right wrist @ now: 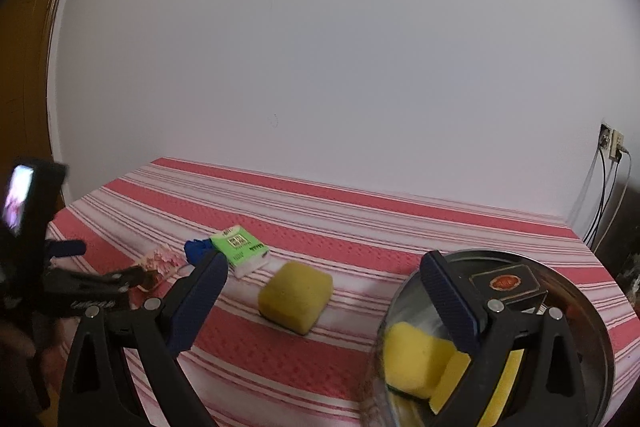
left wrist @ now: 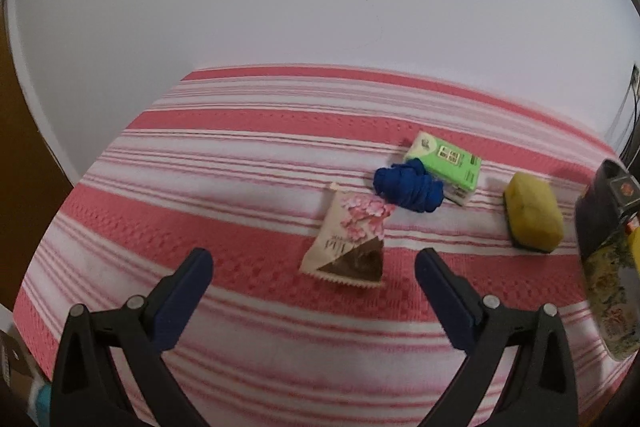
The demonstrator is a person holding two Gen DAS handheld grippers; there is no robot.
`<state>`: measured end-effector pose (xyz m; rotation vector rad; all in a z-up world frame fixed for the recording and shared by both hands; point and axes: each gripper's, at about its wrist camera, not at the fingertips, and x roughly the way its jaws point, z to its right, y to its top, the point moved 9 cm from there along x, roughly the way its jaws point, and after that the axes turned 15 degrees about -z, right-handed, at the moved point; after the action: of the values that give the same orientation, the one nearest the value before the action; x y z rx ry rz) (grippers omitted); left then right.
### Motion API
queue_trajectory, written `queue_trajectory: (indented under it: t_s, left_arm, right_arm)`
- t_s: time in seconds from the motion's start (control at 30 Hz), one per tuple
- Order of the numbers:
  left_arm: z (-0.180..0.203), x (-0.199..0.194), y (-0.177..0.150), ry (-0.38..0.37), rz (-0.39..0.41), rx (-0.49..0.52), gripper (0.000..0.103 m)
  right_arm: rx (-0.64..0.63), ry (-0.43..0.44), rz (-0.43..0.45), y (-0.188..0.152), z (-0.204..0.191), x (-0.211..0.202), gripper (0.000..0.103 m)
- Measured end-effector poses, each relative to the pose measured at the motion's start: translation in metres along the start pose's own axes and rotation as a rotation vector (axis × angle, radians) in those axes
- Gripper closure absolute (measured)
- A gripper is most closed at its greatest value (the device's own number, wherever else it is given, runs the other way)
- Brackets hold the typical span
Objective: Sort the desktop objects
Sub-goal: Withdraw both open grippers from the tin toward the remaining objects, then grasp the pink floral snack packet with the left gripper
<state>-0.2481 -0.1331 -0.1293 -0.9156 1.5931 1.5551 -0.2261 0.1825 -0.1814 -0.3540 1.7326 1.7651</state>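
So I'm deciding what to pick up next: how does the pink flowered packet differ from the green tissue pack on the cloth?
The pink flowered packet is a thin flat sachet with crimped ends; the green tissue pack is a thicker block. The packet lies alone, directly ahead of the left gripper, whose jaws are open, while the tissue pack sits farther back with the blue bundle against it. Both rest on the striped cloth, ungrasped.

The left gripper [left wrist: 314, 263] hovers with fingers spread wide above a red-and-white striped cloth [left wrist: 200, 187], framing a flowered snack packet [left wrist: 350, 241], with a blue bundle [left wrist: 408, 189] touching a green tissue pack [left wrist: 448, 163] behind it and a yellow sponge [left wrist: 534, 213] to the right.
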Motion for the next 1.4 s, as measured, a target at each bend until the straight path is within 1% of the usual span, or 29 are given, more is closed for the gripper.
queue_trajectory:
  t_s: [0.07,0.13,0.2,0.23,0.27,0.37,0.4,0.43,0.47,0.5,0.57,0.63,0.7,0.77,0.87,0.97,1.03,1.07,1.13,1.2,1.27,1.3,1.33,1.4]
  left_arm:
    - [0.007,0.010,0.008,0.020,-0.016,0.029,0.010]
    - [0.010,0.020,0.011,0.046,-0.045,0.051,0.020]
    - [0.013,0.033,0.011,0.054,-0.087,0.060,0.026]
    - [0.013,0.036,0.010,0.051,-0.100,0.058,0.028]
    - [0.013,0.040,0.009,0.041,-0.112,0.054,0.027]
    - [0.011,0.042,0.010,0.029,-0.102,0.035,0.026]
    - [0.011,0.042,0.010,0.021,-0.101,0.035,0.031]
    - [0.013,0.041,0.010,0.008,-0.099,0.041,0.043]
    - [0.016,0.041,0.011,-0.005,-0.096,0.050,0.051]
    - [0.018,0.040,0.010,-0.008,-0.092,0.060,0.054]
    - [0.019,0.040,0.011,0.009,-0.088,0.070,0.054]
    - [0.018,0.040,0.010,0.000,-0.089,0.063,0.055]
    - [0.014,0.040,0.011,-0.007,-0.091,0.032,0.056]
    - [0.009,0.038,0.011,0.016,-0.082,0.002,0.056]
    - [-0.002,0.033,0.011,0.037,-0.057,-0.054,0.056]
    - [-0.013,0.030,0.010,0.045,-0.041,-0.106,0.056]
    - [-0.019,0.031,0.010,0.051,-0.041,-0.126,0.056]
    - [-0.018,0.030,0.009,0.051,-0.041,-0.132,0.056]
    - [-0.015,0.028,0.007,0.050,-0.040,-0.139,0.056]
    - [-0.017,0.029,0.009,0.054,-0.036,-0.144,0.056]
    - [-0.019,0.029,0.010,0.059,-0.032,-0.146,0.056]
    - [-0.019,0.029,0.011,0.063,-0.030,-0.148,0.056]
    - [-0.019,0.029,0.011,0.068,-0.029,-0.147,0.056]
    - [-0.018,0.028,0.012,0.073,-0.025,-0.147,0.056]
  right_arm:
    - [0.007,-0.001,0.008,-0.002,0.003,-0.004,0.004]
    - [0.017,0.004,0.015,-0.003,0.006,-0.009,0.004]
    - [0.021,0.005,0.019,-0.003,0.008,-0.010,0.004]
    - [0.020,0.001,0.017,-0.003,0.009,-0.010,0.004]
    - [0.018,-0.003,0.012,-0.003,0.009,-0.009,0.004]
    - [0.019,0.012,0.007,-0.002,0.007,-0.003,0.006]
    - [0.021,0.029,0.003,-0.001,0.005,-0.001,0.008]
    - [0.021,0.041,-0.001,0.000,0.003,0.001,0.009]
    - [0.020,0.052,-0.006,0.001,0.001,0.004,0.009]
    - [0.019,0.056,-0.017,0.003,-0.002,0.008,0.009]
    - [0.009,0.065,-0.038,0.005,-0.010,0.016,0.009]
    - [-0.003,0.088,-0.054,0.008,-0.021,0.025,0.009]
    - [-0.014,0.097,-0.080,0.009,-0.030,0.038,0.009]
    - [-0.008,0.096,-0.111,0.008,-0.034,0.051,0.009]
    - [0.021,0.097,-0.191,0.003,-0.035,0.079,0.009]
    - [0.057,0.076,-0.270,-0.006,-0.030,0.104,0.009]
    - [0.039,0.034,-0.286,-0.005,-0.029,0.110,0.010]
    - [0.033,0.040,-0.305,-0.005,-0.031,0.114,0.010]
    - [0.014,0.023,-0.329,-0.006,-0.033,0.120,0.011]
    - [-0.007,0.000,-0.333,-0.005,-0.035,0.122,0.012]
    - [-0.030,0.003,-0.335,-0.005,-0.039,0.123,0.019]
    - [-0.036,0.008,-0.351,-0.006,-0.041,0.126,0.027]
    - [-0.036,0.014,-0.367,-0.008,-0.042,0.128,0.030]
    - [-0.033,0.007,-0.401,-0.010,-0.042,0.136,0.030]
